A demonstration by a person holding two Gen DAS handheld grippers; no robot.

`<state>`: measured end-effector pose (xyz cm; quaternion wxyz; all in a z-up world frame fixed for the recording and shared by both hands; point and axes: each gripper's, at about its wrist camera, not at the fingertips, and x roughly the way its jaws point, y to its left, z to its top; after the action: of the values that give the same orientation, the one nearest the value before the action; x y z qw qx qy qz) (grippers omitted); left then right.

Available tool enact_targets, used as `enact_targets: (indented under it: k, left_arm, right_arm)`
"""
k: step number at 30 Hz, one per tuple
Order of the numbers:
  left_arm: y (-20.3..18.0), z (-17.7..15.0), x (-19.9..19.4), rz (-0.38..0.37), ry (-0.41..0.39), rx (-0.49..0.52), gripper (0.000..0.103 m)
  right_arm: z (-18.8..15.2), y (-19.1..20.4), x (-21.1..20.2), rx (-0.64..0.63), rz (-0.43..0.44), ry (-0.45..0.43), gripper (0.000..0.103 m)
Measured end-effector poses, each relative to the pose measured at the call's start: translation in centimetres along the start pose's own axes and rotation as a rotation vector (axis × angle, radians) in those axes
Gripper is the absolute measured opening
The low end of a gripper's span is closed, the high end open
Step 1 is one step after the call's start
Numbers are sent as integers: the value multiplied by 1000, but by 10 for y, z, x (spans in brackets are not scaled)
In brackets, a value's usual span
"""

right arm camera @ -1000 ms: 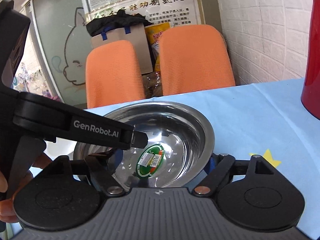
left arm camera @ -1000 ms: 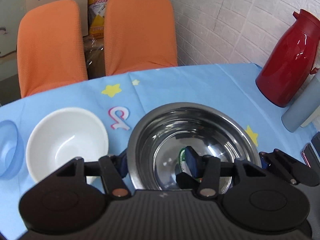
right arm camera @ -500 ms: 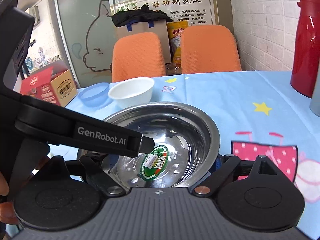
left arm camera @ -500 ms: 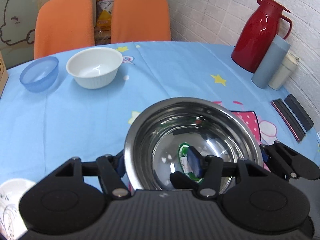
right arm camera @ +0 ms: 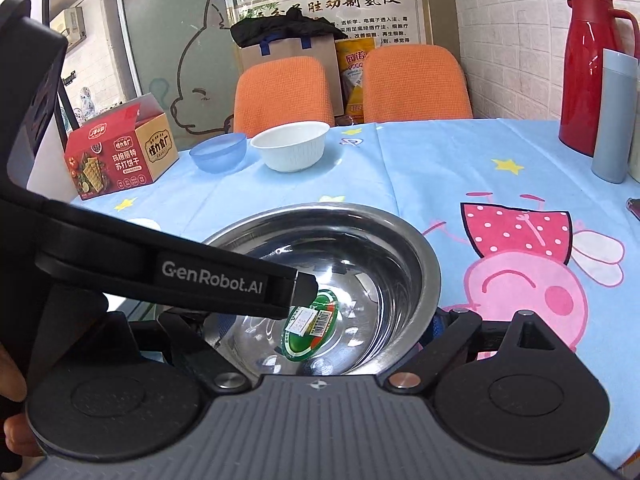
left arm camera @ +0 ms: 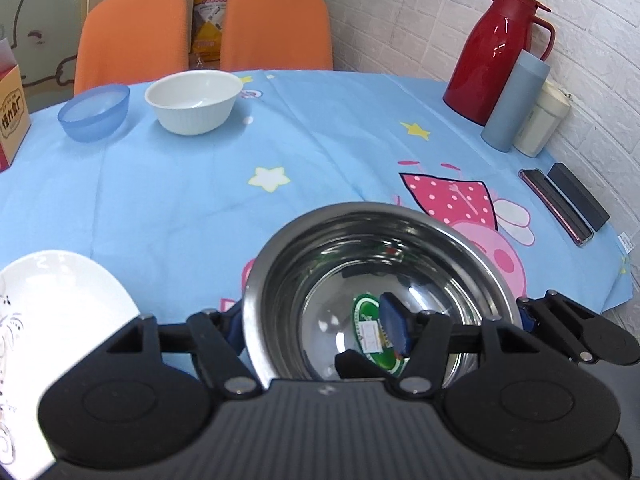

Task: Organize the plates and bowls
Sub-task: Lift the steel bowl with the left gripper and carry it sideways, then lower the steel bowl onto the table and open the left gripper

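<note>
A steel bowl (left arm camera: pixel 372 280) with a green sticker inside is held between both grippers above the blue tablecloth. My left gripper (left arm camera: pixel 316 332) is shut on its left rim, one finger inside the bowl, one outside. My right gripper (right arm camera: pixel 320 324) is shut on its near-right rim; the bowl (right arm camera: pixel 332 248) fills that view. The left gripper's finger (right arm camera: pixel 224 280) reaches into the bowl from the left. A white bowl (left arm camera: pixel 195 101) and a blue bowl (left arm camera: pixel 95 111) stand at the far side. A white patterned plate (left arm camera: pixel 52 320) lies at the near left.
A red thermos (left arm camera: pixel 496 54), a grey-blue tumbler (left arm camera: pixel 514 100) and a cream cup (left arm camera: pixel 540 120) stand at the right by the brick wall. Two dark flat items (left arm camera: pixel 560 204) lie near the right edge. A red cracker box (right arm camera: pixel 120 152) stands at left. Two orange chairs (left arm camera: pixel 204 28) stand behind the table.
Both grippers have carried the steel bowl back toward the near side of the table. The white and blue bowls now sit far away, and the white plate has come into view.
</note>
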<state>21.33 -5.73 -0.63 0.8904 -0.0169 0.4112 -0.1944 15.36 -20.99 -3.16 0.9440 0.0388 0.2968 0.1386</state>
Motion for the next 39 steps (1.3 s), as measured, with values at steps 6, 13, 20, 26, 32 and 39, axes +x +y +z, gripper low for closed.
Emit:
enact_targets:
  k: [6, 13, 20, 26, 32, 39]
  left_arm:
    - [-3, 11, 9, -1, -12, -3, 61]
    - [3, 11, 30, -8, 25, -42, 61]
    - [11, 14, 25, -34, 11, -102, 86]
    - [37, 30, -23, -16, -110, -132, 92]
    - [70, 39, -57, 48, -187, -166, 93]
    - [108, 47, -67, 53, -202, -241, 93]
  right_arm:
    - [0, -10, 2, 17, 0, -7, 103]
    - [-1, -20, 17, 15, 8, 20, 103]
    - [-7, -36, 14, 70, 37, 36, 103]
    - [-2, -62, -26, 125, -19, -52, 103]
    - [10, -75, -39, 158, -46, -94, 103]
    - [39, -61, -29, 104, -12, -106, 103]
